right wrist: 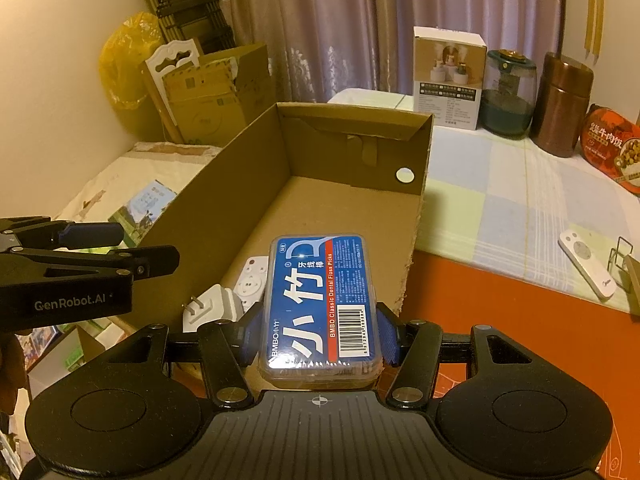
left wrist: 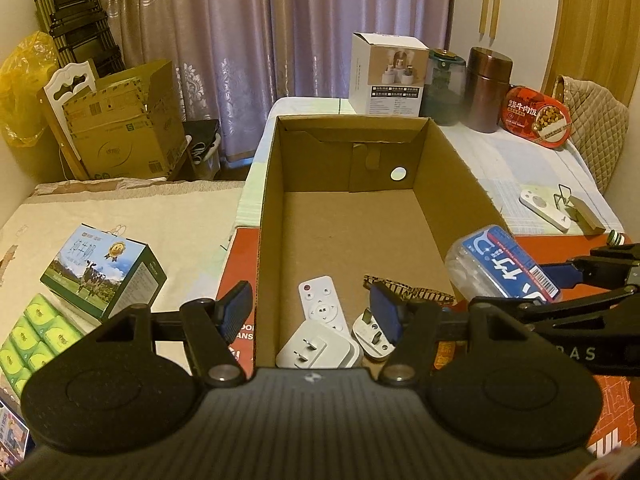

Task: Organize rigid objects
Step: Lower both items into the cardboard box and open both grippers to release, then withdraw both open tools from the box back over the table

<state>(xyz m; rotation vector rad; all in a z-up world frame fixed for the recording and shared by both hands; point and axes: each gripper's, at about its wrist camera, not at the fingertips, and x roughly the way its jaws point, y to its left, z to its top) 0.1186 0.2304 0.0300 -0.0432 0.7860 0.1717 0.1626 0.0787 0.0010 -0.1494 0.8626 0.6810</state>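
An open cardboard box (left wrist: 348,220) (right wrist: 224,200) stands on the table. Inside its near end lie a white remote (left wrist: 322,309) (right wrist: 252,280), white plug adapters (left wrist: 316,348) (right wrist: 208,308) and a patterned hair clip (left wrist: 412,292). My right gripper (right wrist: 318,334) is shut on a clear floss pick box with a blue label (right wrist: 320,304) (left wrist: 500,266), held above the box's near right corner. My left gripper (left wrist: 312,316) is open and empty, straddling the box's near left wall.
On the table beyond and right stand a white carton (left wrist: 386,74), a glass jar (left wrist: 444,88), a copper canister (left wrist: 490,88), a red food tub (left wrist: 536,116) and a second white remote (right wrist: 586,264). A milk carton (left wrist: 106,270) lies left.
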